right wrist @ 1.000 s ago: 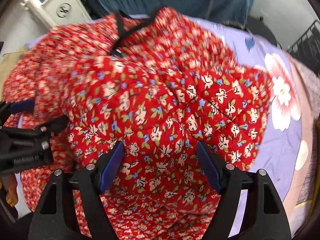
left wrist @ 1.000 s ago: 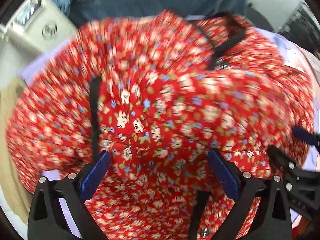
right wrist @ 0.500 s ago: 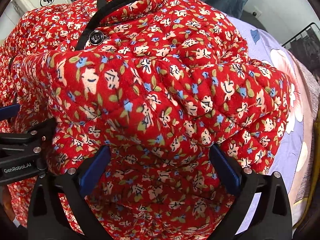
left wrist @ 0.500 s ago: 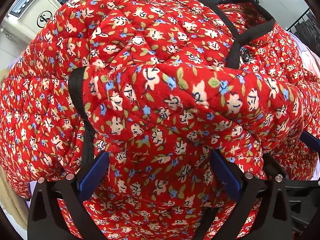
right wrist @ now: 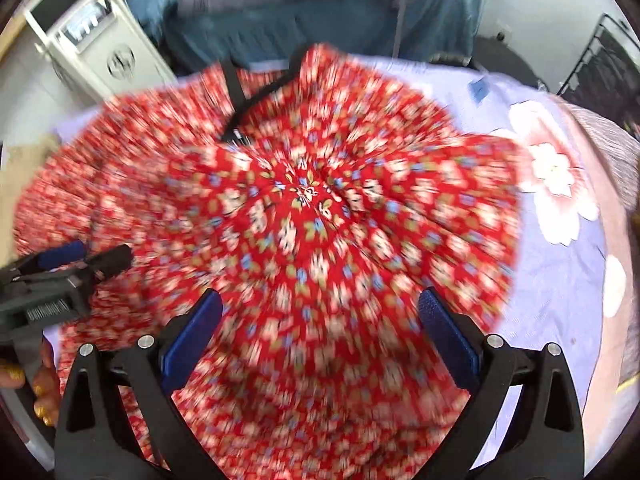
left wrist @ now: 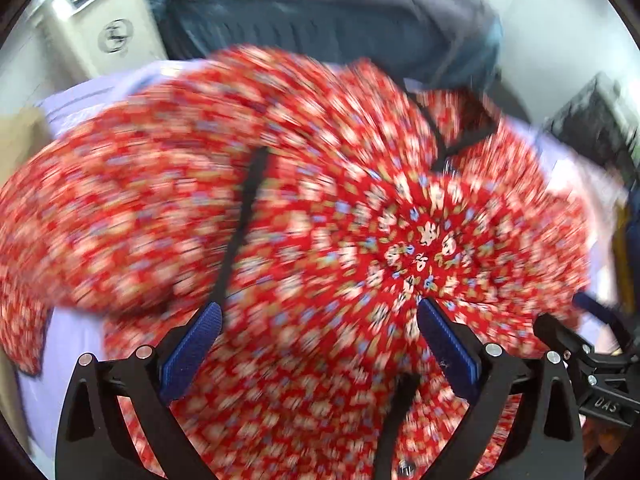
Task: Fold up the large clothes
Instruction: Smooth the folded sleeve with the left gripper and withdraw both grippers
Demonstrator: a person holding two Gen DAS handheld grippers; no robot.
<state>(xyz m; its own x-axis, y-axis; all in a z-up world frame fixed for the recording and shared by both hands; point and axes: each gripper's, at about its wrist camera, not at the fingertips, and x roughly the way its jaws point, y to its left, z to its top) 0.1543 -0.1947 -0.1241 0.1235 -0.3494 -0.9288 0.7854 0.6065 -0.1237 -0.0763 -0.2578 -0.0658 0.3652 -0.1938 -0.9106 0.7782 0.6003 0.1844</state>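
Observation:
A red quilted floral jacket (left wrist: 320,220) with black trim lies spread on a lilac flowered bedsheet (right wrist: 560,280); it fills both views (right wrist: 312,216), blurred by motion. My left gripper (left wrist: 316,344) hangs over the jacket's near part with its blue-padded jaws wide apart and nothing between them. My right gripper (right wrist: 320,332) is likewise wide open above the jacket. Each gripper shows in the other's view, the right one at the right edge (left wrist: 580,340) and the left one at the left edge (right wrist: 60,276). The black collar and a button show near the far side (right wrist: 236,132).
A cream appliance (right wrist: 92,40) stands at the far left. A dark blue-grey sofa or covered furniture (left wrist: 320,20) lies behind the bed. A black wire rack (right wrist: 600,72) stands at the far right. A tan fabric edge (left wrist: 20,148) lies on the left.
Both grippers have pulled back and up from the jacket, which was close and bunched half a second ago and now lies lower and flatter. The jaws have stayed open throughout.

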